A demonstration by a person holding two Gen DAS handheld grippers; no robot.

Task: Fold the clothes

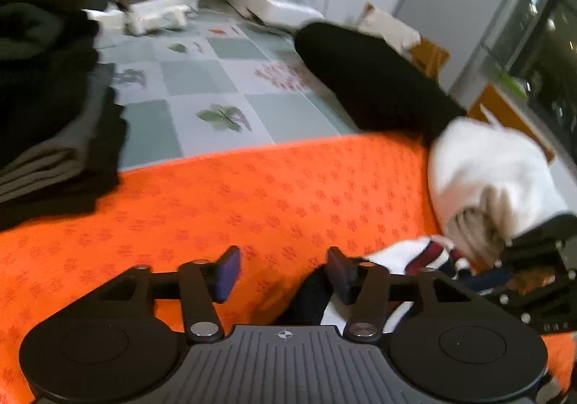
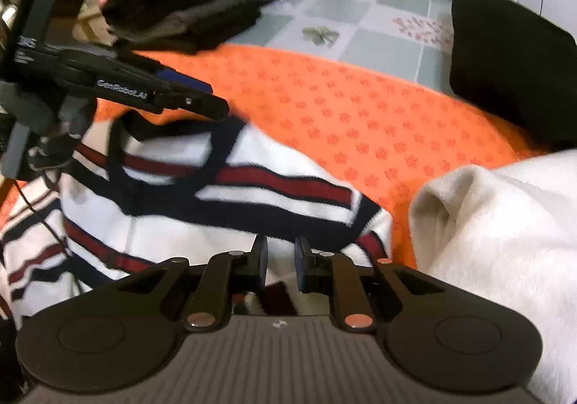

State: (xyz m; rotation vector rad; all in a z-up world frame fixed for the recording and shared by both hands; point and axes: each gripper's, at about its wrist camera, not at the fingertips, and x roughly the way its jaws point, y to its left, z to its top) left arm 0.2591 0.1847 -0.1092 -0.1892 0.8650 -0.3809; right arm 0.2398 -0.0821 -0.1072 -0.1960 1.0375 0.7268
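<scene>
Striped sweater (image 2: 202, 194) lies rumpled on the orange cloth (image 2: 360, 115).

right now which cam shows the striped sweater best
The right wrist view: the striped sweater fills its lower left, stripes plain. The left wrist view catches only a small bunched corner.

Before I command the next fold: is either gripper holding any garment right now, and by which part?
Nothing is held. The left gripper stands open over the orange patterned cloth; the right gripper stands slightly open above the white navy-and-red striped sweater.
</scene>
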